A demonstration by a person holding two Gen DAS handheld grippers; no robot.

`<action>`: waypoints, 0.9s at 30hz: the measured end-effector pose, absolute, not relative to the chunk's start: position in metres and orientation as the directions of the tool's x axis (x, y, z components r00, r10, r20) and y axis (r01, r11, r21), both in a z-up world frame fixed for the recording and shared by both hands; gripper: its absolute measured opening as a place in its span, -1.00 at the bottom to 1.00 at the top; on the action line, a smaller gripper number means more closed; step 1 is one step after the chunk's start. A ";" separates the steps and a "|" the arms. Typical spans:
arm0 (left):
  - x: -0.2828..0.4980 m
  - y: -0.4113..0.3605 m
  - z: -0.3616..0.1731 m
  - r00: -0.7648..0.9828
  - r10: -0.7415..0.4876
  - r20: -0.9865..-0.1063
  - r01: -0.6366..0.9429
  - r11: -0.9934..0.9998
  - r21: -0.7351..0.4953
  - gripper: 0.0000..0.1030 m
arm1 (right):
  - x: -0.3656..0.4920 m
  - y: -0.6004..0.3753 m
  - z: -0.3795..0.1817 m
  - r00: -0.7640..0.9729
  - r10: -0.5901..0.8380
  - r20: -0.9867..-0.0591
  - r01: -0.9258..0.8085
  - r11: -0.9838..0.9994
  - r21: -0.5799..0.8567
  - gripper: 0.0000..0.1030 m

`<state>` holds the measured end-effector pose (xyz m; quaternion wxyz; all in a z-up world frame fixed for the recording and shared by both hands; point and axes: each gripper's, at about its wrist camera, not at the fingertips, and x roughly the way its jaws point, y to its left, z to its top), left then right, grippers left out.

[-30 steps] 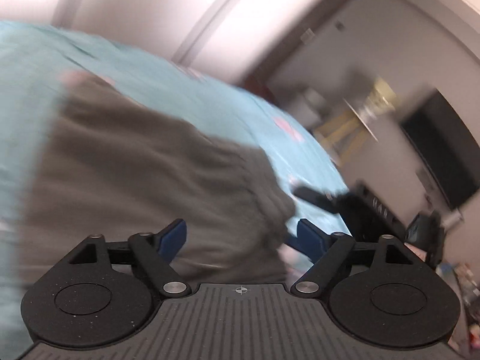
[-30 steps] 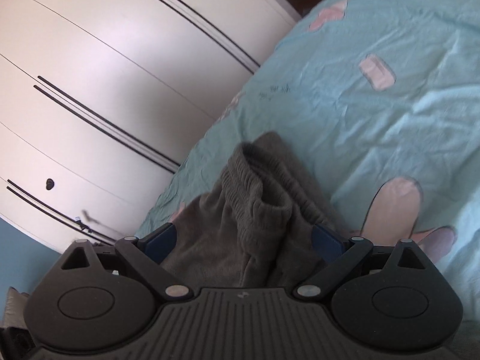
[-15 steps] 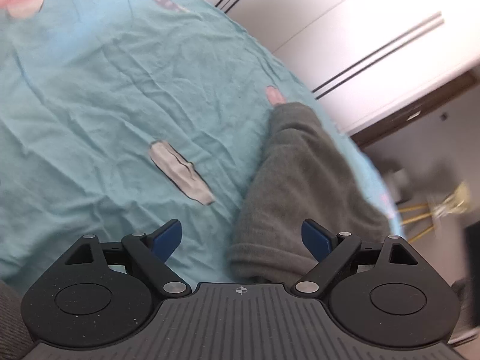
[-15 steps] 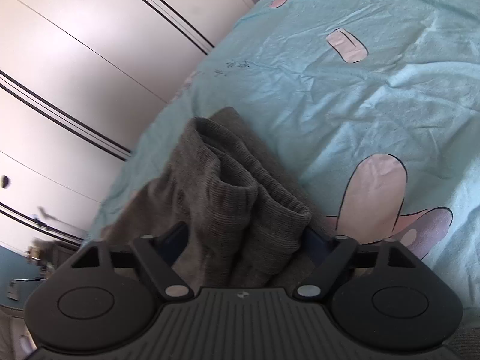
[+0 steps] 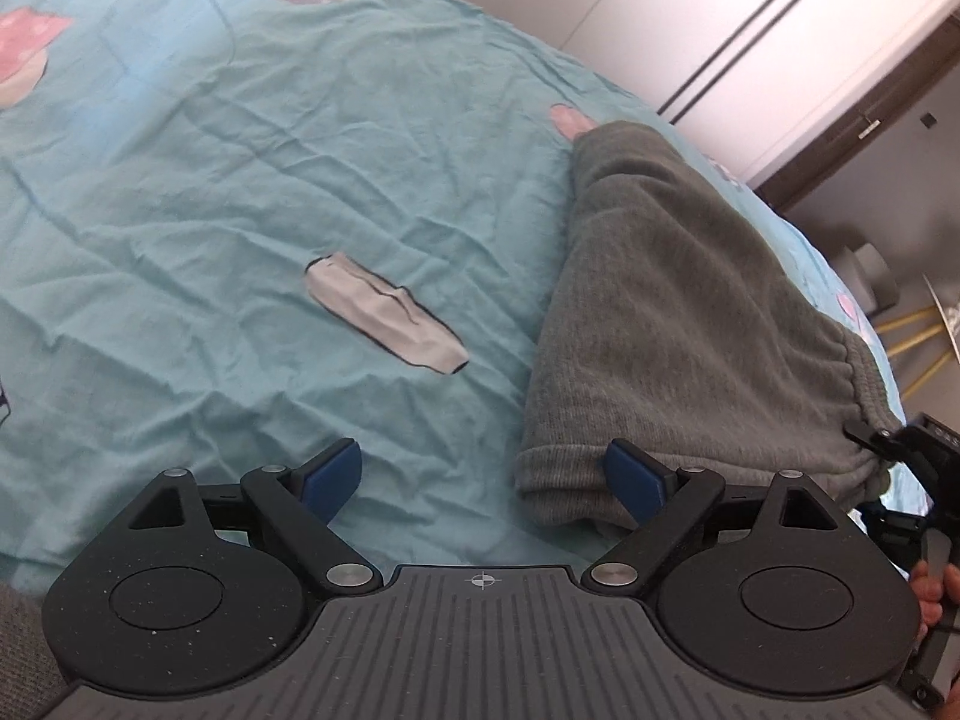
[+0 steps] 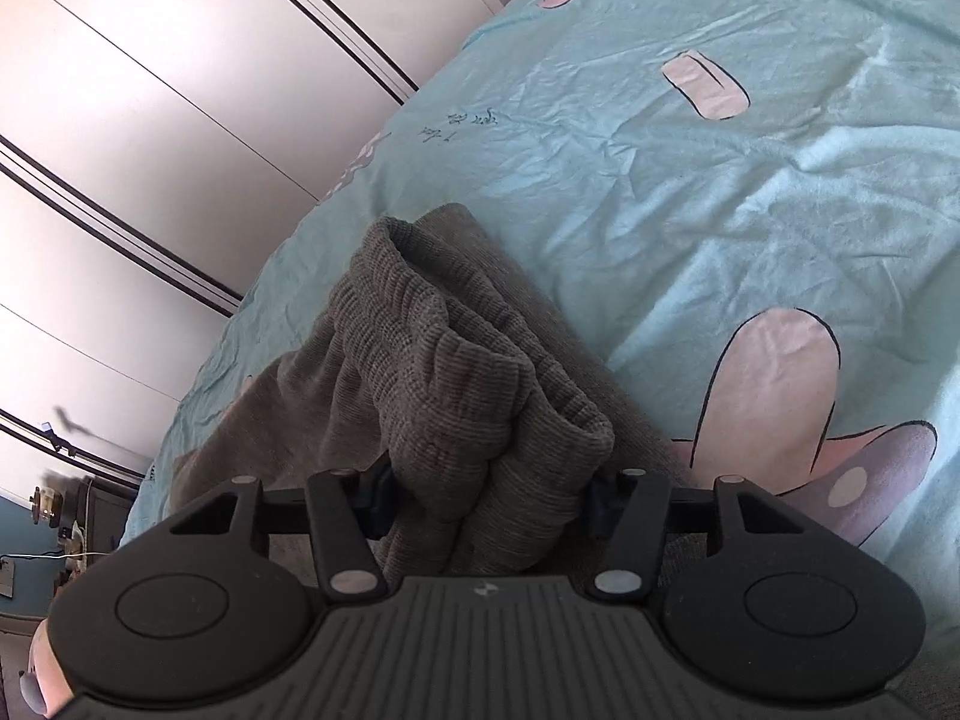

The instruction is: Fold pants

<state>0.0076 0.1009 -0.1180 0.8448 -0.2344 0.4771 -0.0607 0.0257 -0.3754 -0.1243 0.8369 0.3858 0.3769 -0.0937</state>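
Observation:
Grey sweatpants (image 5: 678, 312) lie folded on a light blue bedsheet (image 5: 240, 180). In the left wrist view my left gripper (image 5: 483, 474) is open and empty; its right blue pad (image 5: 633, 474) is at the near folded edge of the pants, its left pad (image 5: 333, 471) over bare sheet. In the right wrist view my right gripper (image 6: 486, 495) has closed in on the bunched ribbed waistband end of the pants (image 6: 456, 384), which fills the gap between the pads. The right gripper also shows at the right edge of the left wrist view (image 5: 912, 462).
White wardrobe doors (image 6: 150, 120) with dark lines stand beyond the bed. The sheet carries pink and grey cartoon prints (image 6: 774, 396). A yellow-legged stand (image 5: 918, 330) and a dark door frame (image 5: 870, 108) are off the bed's far side.
My left gripper swung from over the pants to their near folded edge and steadied. My right gripper's jaws closed in around the bunched waistband end of the pants.

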 end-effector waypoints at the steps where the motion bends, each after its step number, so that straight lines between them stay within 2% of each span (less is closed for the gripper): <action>1: 0.008 0.101 -0.118 0.536 -0.326 -0.779 -0.126 0.881 -0.456 0.81 | 0.025 -0.375 -0.121 0.705 0.134 -0.696 0.440 0.687 0.578 0.00; 5: 0.008 0.102 -0.120 0.529 -0.325 -0.784 -0.140 0.878 -0.458 0.81 | 0.021 -0.371 -0.105 0.735 0.143 -0.663 0.394 0.706 0.589 -0.06; 11: 0.008 0.103 -0.121 0.523 -0.327 -0.787 -0.152 0.873 -0.464 0.82 | 0.007 -0.379 -0.092 0.797 0.208 -0.567 0.316 0.657 0.685 -0.07; 12: 0.008 0.103 -0.122 0.520 -0.325 -0.790 -0.157 0.872 -0.463 0.82 | 0.005 -0.381 -0.094 0.792 0.209 -0.573 0.317 0.663 0.679 -0.04; 14: 0.008 0.104 -0.122 0.512 -0.326 -0.795 -0.165 0.871 -0.463 0.83 | 0.010 -0.385 -0.106 0.713 0.189 -0.676 0.394 0.689 0.608 0.20; 15: 0.008 0.104 -0.122 0.511 -0.324 -0.796 -0.168 0.870 -0.463 0.83 | 0.012 -0.389 -0.113 0.647 0.163 -0.745 0.461 0.695 0.552 0.20; 16: 0.008 0.104 -0.122 0.513 -0.320 -0.796 -0.171 0.871 -0.461 0.83 | 0.010 -0.394 -0.118 0.630 0.157 -0.760 0.486 0.683 0.545 0.25; 18: 0.008 0.103 -0.122 0.516 -0.315 -0.797 -0.166 0.875 -0.454 0.83 | 0.001 -0.401 -0.116 0.675 0.187 -0.714 0.471 0.636 0.612 0.32; 19: 0.008 0.102 -0.122 0.514 -0.312 -0.799 -0.166 0.878 -0.449 0.84 | 0.000 -0.400 -0.111 0.675 0.170 -0.718 0.477 0.643 0.600 0.33; 21: 0.009 0.102 -0.122 0.515 -0.301 -0.803 -0.171 0.882 -0.440 0.83 | 0.002 -0.392 -0.097 0.674 0.131 -0.727 0.465 0.689 0.556 0.47; 22: 0.009 0.102 -0.122 0.518 -0.300 -0.801 -0.171 0.881 -0.441 0.84 | 0.000 -0.388 -0.087 0.689 0.098 -0.718 0.455 0.713 0.534 0.63; 25: 0.009 0.102 -0.121 0.526 -0.289 -0.800 -0.176 0.883 -0.435 0.84 | -0.008 -0.386 -0.058 0.747 -0.054 -0.663 0.456 0.768 0.451 0.66; 27: 0.011 0.101 -0.121 0.526 -0.290 -0.800 -0.168 0.886 -0.432 0.84 | -0.013 -0.389 -0.046 0.807 -0.039 -0.589 0.397 0.775 0.492 0.65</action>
